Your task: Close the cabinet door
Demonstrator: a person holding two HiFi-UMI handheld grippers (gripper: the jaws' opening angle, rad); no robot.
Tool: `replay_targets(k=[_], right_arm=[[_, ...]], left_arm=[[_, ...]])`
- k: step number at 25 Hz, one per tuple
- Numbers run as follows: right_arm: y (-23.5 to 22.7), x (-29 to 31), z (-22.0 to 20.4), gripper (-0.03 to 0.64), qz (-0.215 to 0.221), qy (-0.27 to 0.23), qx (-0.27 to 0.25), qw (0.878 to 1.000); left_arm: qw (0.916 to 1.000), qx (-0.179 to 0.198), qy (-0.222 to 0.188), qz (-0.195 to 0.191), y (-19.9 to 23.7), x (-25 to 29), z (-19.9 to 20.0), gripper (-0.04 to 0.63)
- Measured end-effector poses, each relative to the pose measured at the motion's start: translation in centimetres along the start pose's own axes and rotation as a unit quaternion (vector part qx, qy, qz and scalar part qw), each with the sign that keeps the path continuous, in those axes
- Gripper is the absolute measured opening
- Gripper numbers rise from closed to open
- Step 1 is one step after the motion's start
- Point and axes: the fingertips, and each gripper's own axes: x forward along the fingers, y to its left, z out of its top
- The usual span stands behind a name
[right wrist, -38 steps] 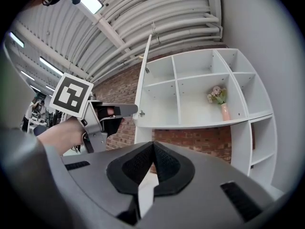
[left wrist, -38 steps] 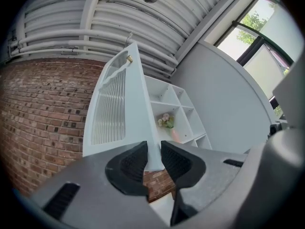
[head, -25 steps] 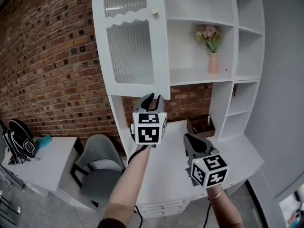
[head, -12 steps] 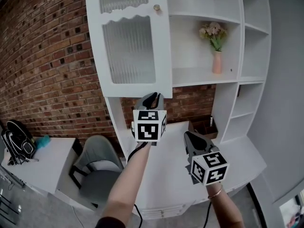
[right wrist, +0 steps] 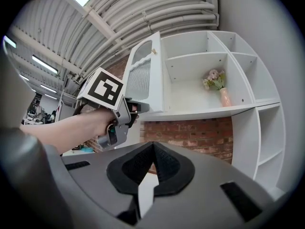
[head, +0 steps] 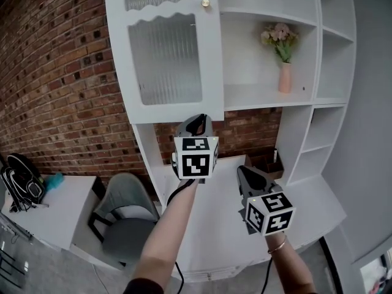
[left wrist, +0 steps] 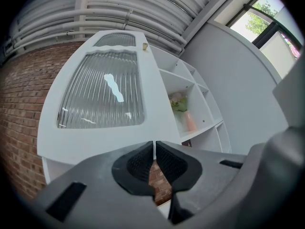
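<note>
Standing open at the left of the white shelf unit, cabinet door above left tool, empty jaws just closing to a slit; right tool empty, jaws together

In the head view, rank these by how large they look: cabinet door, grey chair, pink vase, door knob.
1. cabinet door, by far the largest
2. grey chair
3. pink vase
4. door knob, the smallest

The gaps are wide, so nearness to the camera does not change the order.
</note>
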Motion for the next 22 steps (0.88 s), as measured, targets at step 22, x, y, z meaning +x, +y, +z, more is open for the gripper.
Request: replay_targets(k=[22], right_arm=[[-2.7,2.2,-0.4,0.0,-0.015,0.011,-0.003,1.0]], left_arm=[[0.9994,-0.001,-0.004,0.035,1.7,4.4,-0.8,0.008]])
